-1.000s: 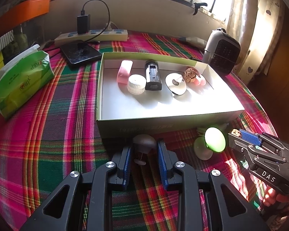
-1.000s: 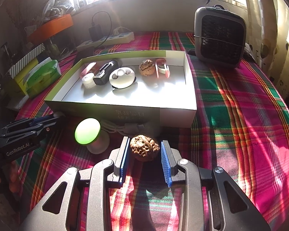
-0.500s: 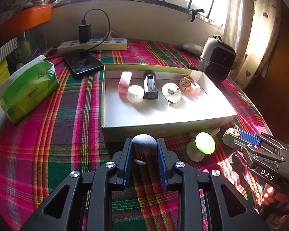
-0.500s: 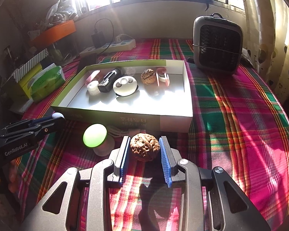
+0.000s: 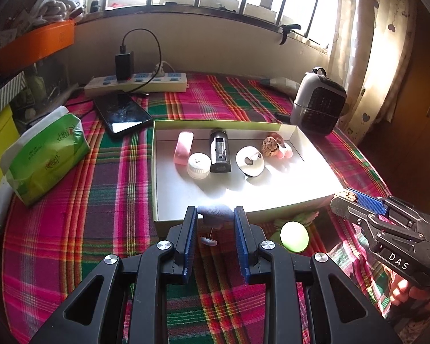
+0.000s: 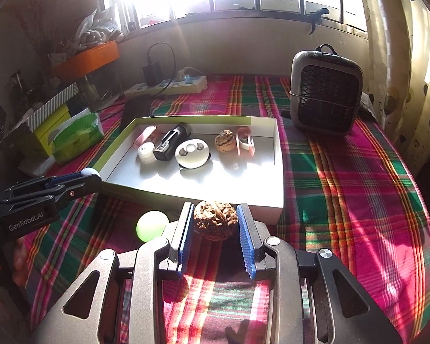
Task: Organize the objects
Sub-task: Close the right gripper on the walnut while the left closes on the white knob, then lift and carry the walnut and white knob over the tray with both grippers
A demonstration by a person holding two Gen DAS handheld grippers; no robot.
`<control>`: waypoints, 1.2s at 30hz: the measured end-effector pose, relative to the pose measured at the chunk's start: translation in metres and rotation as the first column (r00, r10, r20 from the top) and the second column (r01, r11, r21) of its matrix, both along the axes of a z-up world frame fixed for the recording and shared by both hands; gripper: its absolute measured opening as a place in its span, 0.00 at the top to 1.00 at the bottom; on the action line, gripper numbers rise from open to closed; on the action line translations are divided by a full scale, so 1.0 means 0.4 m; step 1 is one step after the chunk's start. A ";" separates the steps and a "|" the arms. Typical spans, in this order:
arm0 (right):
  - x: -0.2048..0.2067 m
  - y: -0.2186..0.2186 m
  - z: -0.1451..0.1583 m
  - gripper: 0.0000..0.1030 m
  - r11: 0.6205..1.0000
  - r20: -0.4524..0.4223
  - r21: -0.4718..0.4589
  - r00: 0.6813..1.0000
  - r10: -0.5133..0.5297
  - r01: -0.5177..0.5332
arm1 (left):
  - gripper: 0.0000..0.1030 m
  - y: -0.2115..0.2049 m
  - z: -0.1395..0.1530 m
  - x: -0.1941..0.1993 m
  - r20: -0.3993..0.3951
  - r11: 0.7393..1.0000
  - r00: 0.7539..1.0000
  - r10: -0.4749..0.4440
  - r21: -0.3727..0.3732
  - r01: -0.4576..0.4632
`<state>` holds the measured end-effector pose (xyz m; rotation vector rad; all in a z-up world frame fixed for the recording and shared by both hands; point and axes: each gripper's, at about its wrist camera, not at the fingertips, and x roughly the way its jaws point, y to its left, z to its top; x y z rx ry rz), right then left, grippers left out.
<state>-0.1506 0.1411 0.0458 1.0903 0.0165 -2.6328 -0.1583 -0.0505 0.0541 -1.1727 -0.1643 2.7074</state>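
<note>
Here your left gripper [image 5: 215, 220] is clamped on a small grey rounded object [image 5: 215, 213], and your right gripper [image 6: 215, 226] is clamped on a brown wrinkled walnut [image 6: 215, 222]. Both hang just before the near wall of the shallow white cardboard box [image 6: 186, 196] at twelve o'clock. A glowing green ball lamp [image 6: 151, 226] sits at ten o'clock of the walnut.

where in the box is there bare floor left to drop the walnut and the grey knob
The white box has its near half bare, from the front wall up to the row of items. The back row is crowded: pink case, white cap, black device, earbud case, walnut. The right end beside the pink clip is narrow.
</note>
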 end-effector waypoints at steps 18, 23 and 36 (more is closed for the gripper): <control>-0.141 -0.010 0.004 0.69 0.999 0.017 0.035 1.000 0.020 -0.020 | 0.77 -0.008 -0.005 -0.127 0.011 0.999 0.999 0.033 -0.031 -0.033; -0.181 -0.013 -0.018 0.69 0.998 0.045 0.049 0.999 0.025 -0.028 | 0.77 -0.007 -0.018 -0.160 0.022 0.998 0.999 0.042 -0.041 -0.041; -0.238 -0.015 -0.068 0.69 0.996 0.096 0.076 0.995 0.028 -0.036 | 0.77 -0.013 -0.068 -0.203 0.075 0.996 0.995 0.063 -0.061 -0.058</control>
